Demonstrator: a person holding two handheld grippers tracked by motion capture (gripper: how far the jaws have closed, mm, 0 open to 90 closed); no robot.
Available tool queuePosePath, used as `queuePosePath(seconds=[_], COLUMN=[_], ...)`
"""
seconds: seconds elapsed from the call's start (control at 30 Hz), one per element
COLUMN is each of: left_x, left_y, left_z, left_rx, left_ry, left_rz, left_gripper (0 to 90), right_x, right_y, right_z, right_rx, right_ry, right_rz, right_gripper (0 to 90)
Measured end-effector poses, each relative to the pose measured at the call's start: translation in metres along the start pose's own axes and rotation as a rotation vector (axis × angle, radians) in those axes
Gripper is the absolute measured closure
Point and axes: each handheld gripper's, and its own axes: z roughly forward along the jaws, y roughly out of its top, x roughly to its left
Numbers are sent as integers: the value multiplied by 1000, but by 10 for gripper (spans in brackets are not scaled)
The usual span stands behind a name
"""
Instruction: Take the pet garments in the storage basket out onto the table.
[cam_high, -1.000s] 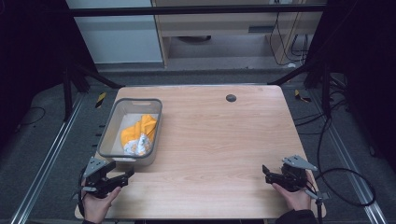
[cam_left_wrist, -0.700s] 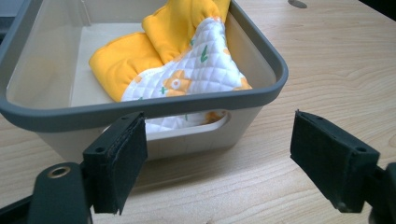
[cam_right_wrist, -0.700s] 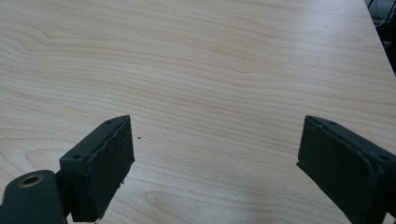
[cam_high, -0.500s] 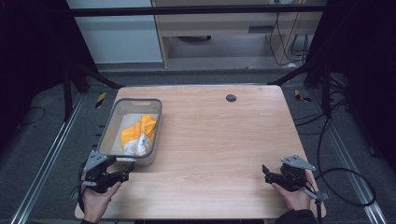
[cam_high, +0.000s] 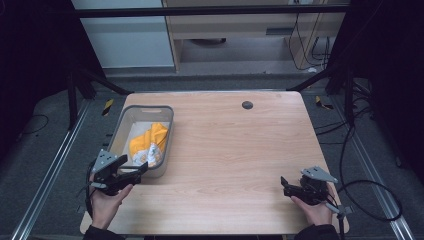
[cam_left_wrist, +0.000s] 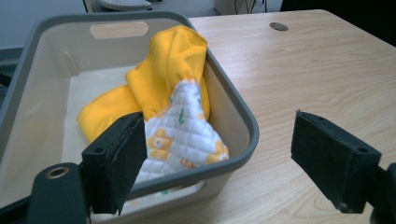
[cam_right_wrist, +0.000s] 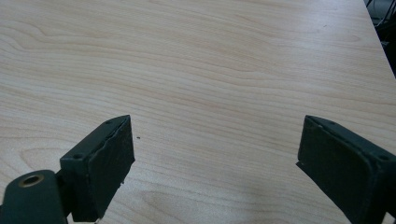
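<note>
One wooden table (cam_high: 235, 150) stands in the high view, with one round dark hole (cam_high: 247, 105) near its far edge. On it sits one grey plastic bin (cam_high: 124, 119), and the bin has one slot handle (cam_left_wrist: 118, 29) cut into its far wall. Inside lies one cloth item, a yellow fabric piece with a white quilted flower-print part (cam_left_wrist: 180, 130); whether it is one garment or two bundled together cannot be told. Two handheld grippers are present, the left gripper (cam_high: 138, 172) and the right gripper (cam_high: 285, 184), each with two black jaws, making four jaws. Two hands hold them, one each.
</note>
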Motion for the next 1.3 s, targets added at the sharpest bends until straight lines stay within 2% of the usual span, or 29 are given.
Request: queuePosePath(seconds=[0.1,0.23,0.63,1.1,1.3], left_x=[0,2,10,16,18], left_y=[7,16,35,49,55], left_z=[1,4,18,39,48], left_rx=[-5,-7,6,67,100], left_ry=[4,-7,8,31,15], left_rz=[13,2,0,31,27], left_gripper=[178,178,179,193,188], right_x=[0,-1,0,0,0], right_y=[0,0,0,0,0], right_z=[0,0,1,2,2], right_rx=[-1,0,3,13,14], right_ry=[-2,-5,-4,5,3], right_rz=[0,1,-2,-5,-5], right_gripper=[106,106,109,110,112])
